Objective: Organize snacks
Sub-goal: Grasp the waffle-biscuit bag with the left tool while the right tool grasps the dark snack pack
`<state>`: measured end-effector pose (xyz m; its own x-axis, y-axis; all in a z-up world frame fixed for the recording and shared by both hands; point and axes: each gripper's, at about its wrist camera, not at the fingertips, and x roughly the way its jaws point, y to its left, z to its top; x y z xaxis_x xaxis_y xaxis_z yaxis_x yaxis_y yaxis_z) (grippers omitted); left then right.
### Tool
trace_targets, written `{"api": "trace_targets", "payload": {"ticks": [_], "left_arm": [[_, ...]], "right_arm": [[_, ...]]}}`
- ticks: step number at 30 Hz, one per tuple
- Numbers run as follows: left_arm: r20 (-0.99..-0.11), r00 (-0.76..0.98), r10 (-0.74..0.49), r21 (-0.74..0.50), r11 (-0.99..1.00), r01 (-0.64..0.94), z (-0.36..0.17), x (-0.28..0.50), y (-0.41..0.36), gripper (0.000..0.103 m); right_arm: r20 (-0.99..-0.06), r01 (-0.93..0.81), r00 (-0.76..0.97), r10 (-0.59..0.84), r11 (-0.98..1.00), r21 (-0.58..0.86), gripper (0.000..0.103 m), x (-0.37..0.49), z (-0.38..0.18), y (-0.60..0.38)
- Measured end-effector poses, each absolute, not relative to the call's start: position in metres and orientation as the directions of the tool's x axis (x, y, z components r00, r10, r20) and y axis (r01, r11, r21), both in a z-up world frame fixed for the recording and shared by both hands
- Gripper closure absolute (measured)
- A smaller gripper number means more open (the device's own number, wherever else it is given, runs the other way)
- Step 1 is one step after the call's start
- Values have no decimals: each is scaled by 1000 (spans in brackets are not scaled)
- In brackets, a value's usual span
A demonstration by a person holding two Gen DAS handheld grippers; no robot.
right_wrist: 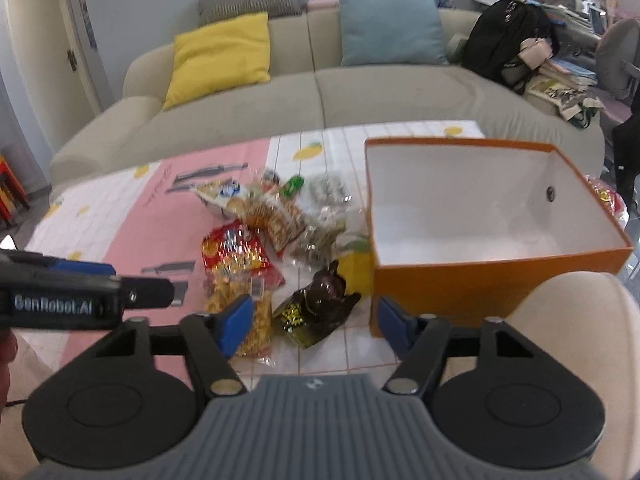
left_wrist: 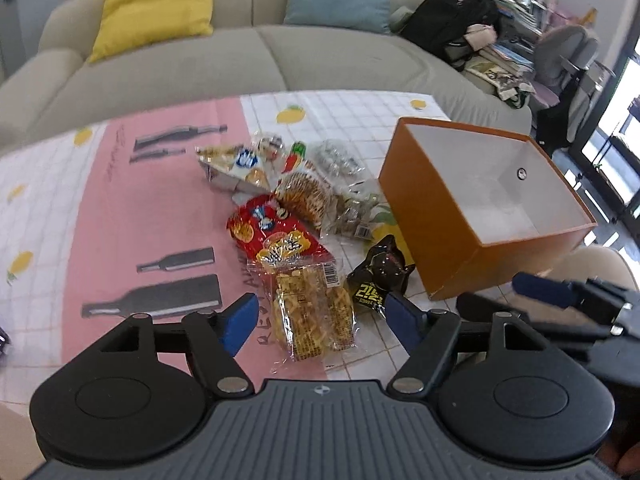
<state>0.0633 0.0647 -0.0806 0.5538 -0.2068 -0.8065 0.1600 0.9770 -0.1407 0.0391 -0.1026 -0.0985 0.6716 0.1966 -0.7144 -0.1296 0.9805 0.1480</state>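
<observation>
A heap of snack packets lies on the table beside an open orange box (left_wrist: 420, 216) (right_wrist: 460, 276) with a bare white inside. My left gripper (left_wrist: 320, 322) is open, low over a clear packet of yellow crisps (left_wrist: 312, 316) that lies between its blue pads, untouched. My right gripper (right_wrist: 316, 320) is open around a black packet (right_wrist: 316, 304) (left_wrist: 380, 276) next to the box's near corner, pads apart from it. A red packet (left_wrist: 272, 232) (right_wrist: 232, 252) lies just beyond the crisps. Each gripper shows at the edge of the other's view.
The table wears a pink and white checked cloth (left_wrist: 120, 208) with bottle and lemon prints. Behind it stands a beige sofa (right_wrist: 360, 96) with a yellow cushion (right_wrist: 220, 56), a blue cushion (right_wrist: 388, 24) and a black backpack (right_wrist: 504, 40). Cluttered shelves stand at the right.
</observation>
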Motion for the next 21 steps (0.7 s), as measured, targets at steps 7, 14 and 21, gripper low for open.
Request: {"api": "trace_targets", "payload": {"ticks": [7,14,21], "left_arm": [[-832,496,-248,-218,969,119,-116,97,78,18],[-856,433,-283,-293,955,43,-161,124,89,18],[-861,374,-345,-366,931,15,-190,135,92,18]], "right_arm": [[-783,-141,591,193,981,135,53,73,-135,-79],[-833,-76,520,187,982,173,55,105,-173,-73],[-849,-82,485,210,977,195,58,117,-191,-66]]}}
